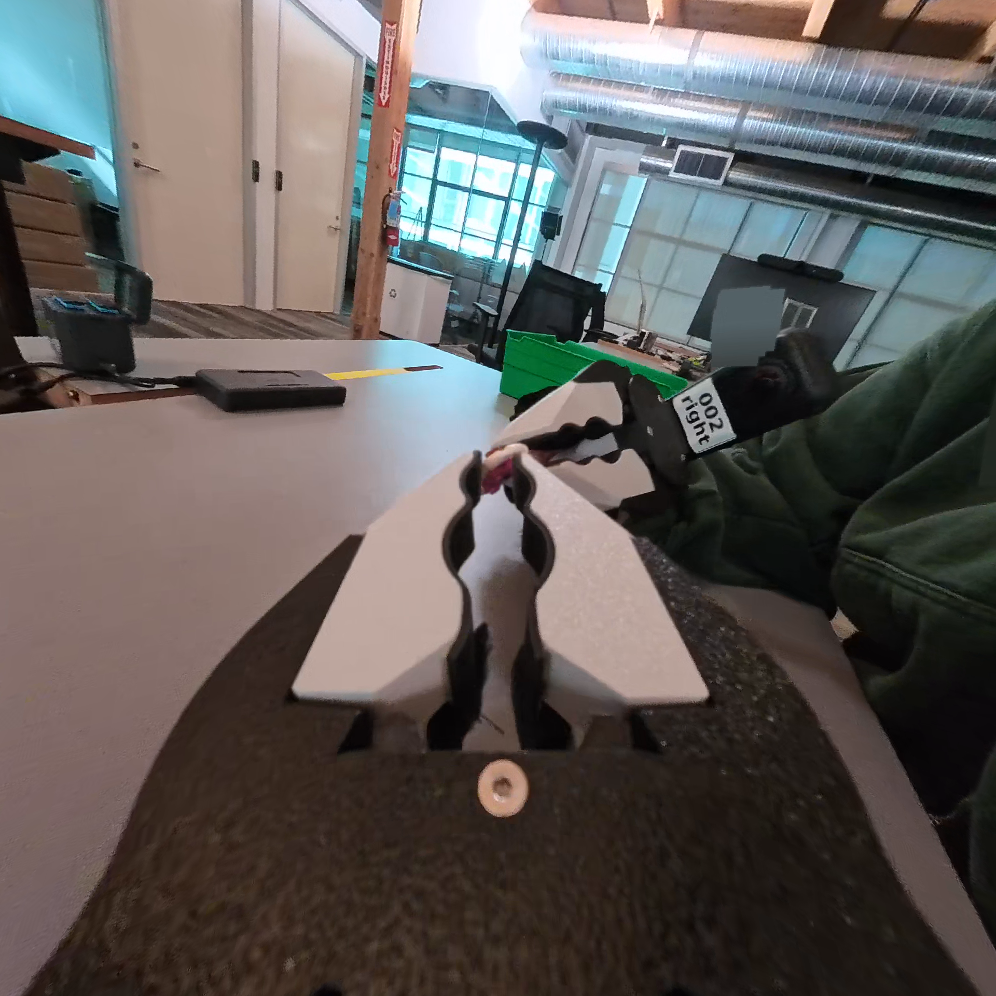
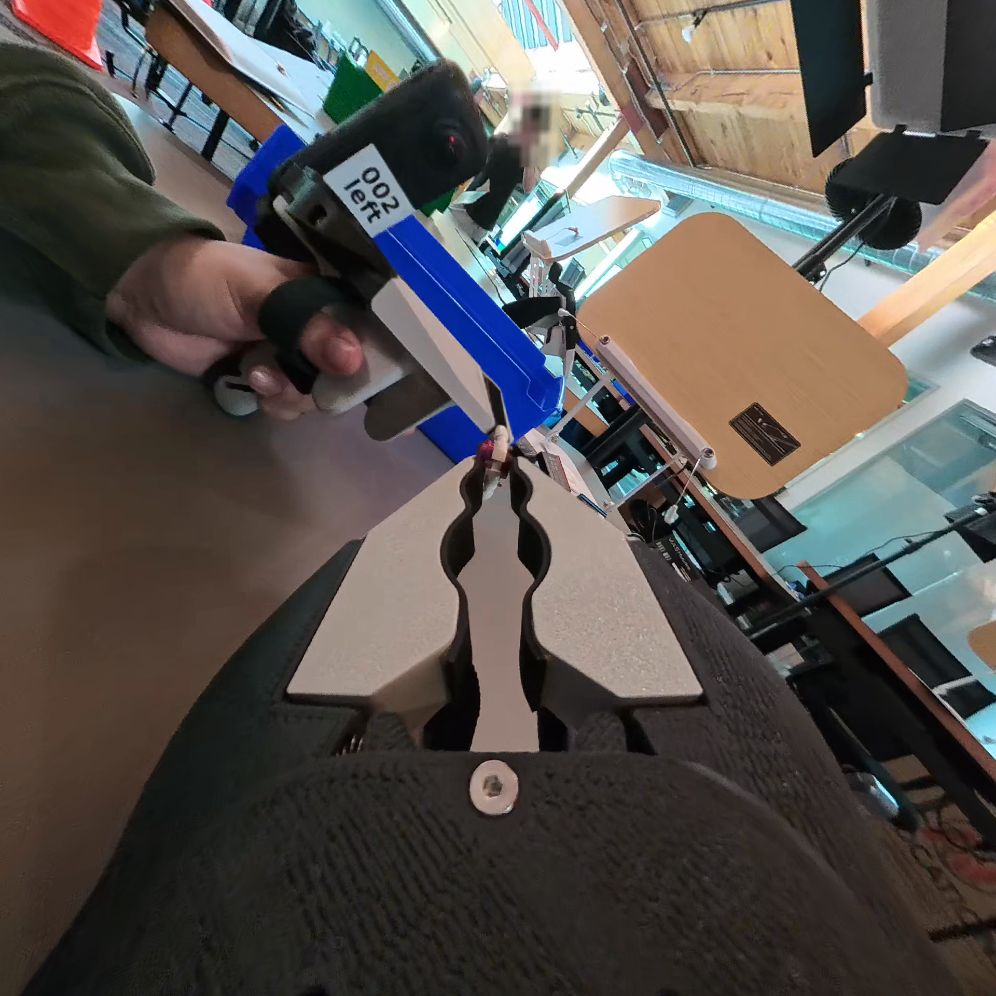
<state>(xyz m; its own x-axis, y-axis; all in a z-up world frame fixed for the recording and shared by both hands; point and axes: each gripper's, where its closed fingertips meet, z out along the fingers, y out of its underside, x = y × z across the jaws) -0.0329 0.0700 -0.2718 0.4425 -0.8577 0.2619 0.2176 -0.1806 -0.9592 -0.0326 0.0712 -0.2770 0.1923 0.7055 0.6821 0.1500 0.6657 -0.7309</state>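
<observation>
Fingers of both grippers, left gripper [image 1: 498,468] and right gripper [image 2: 493,468], pinch one small white-and-magenta piece [image 1: 500,470] at twelve o'clock; we judge uneven pulling could slip it onto the bench [image 1: 161,512].

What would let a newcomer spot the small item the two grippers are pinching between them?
Start at the grey table, where the left gripper and right gripper meet tip to tip above it. Pinched between both sets of jaws is a tiny white-and-magenta piece. It is the only brightly coloured thing there, far smaller than the green bin behind.
</observation>
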